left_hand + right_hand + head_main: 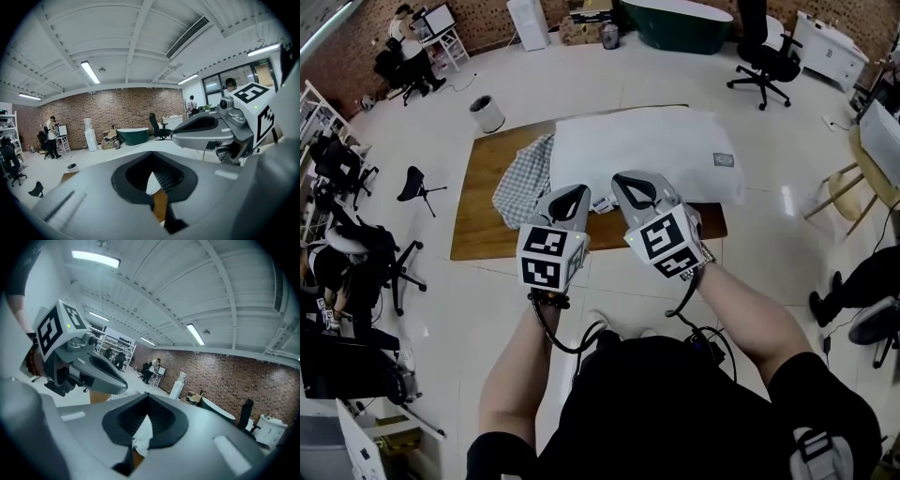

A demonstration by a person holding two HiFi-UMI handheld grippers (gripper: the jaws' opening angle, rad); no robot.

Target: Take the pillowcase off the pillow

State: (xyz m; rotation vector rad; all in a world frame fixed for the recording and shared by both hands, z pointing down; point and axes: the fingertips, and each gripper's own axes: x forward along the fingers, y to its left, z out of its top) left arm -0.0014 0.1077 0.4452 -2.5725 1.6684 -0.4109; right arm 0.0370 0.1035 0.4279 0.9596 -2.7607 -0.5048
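Note:
A bare white pillow (647, 155) lies across the far half of the wooden table (483, 234). The checked pillowcase (525, 180) sits crumpled on the table at the pillow's left end, off the pillow. My left gripper (577, 191) and right gripper (624, 178) hover side by side over the table's near edge, both shut with nothing between the jaws. In the left gripper view the left gripper (151, 157) points nearly level, with the right gripper (211, 131) beside it. In the right gripper view the right gripper (147, 399) has the left gripper (89, 371) at its left.
A white bin (487, 113) stands on the floor beyond the table's left corner. A black stool (417, 183) is to the left, an office chair (766, 56) and a green bathtub (684, 23) at the back, and a wooden chair (853, 187) to the right.

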